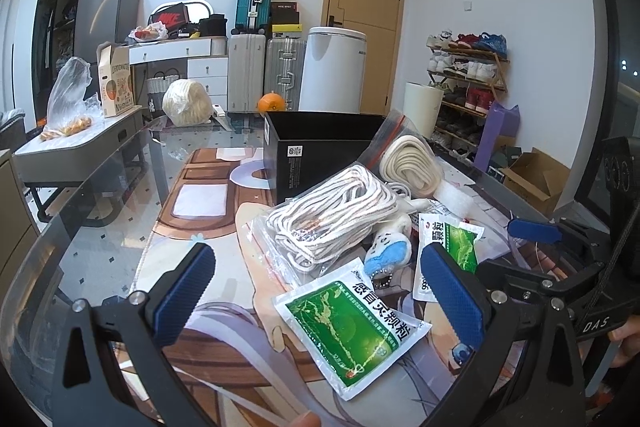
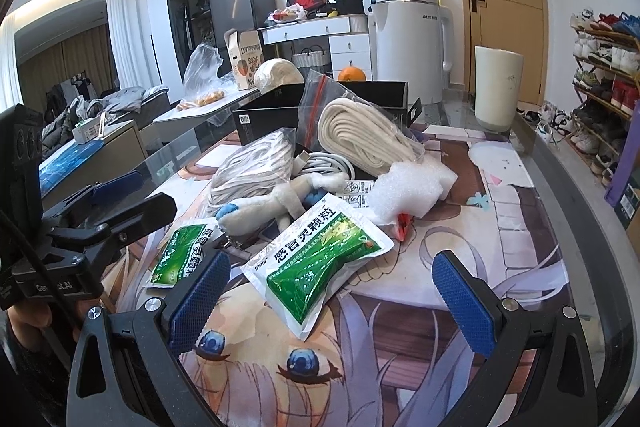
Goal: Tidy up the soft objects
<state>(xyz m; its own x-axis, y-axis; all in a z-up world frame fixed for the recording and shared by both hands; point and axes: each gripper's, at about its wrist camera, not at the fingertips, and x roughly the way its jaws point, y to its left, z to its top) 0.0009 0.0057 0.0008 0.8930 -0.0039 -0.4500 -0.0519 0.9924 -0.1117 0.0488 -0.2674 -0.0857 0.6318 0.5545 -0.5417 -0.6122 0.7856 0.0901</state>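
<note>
**Soft items heaped before an open black box**

A pile of soft things is lying at the middle of both frames on the glass surface (image 1: pixel 100 239), over a printed cartoon mat (image 2: pixel 400 347). Nearest the cameras, a green-and-white foil sachet with printed characters (image 1: pixel 352 327) is lying flat between the left gripper (image 1: pixel 320 291) and its spread, empty jaws. A second, matching green-and-white sachet (image 2: pixel 320 267) is sitting between the spread jaws of the right gripper (image 2: pixel 334 291), which are also gripping nothing. Just behind the sachets, a small white-and-blue plush toy (image 1: pixel 390 251) is resting against a clear bag of white-and-grey coiled cord (image 1: pixel 336 215). Further back, a zip bag holding thick cream rope (image 2: pixel 360 135) is leaning on the open black cardboard box (image 1: pixel 316 143). A crumpled piece of white foam wrap (image 2: pixel 408 187) is lying right of the toy. At the upper right of the right wrist frame, a cream cylindrical container (image 2: pixel 498 87) is standing apart.
</note>
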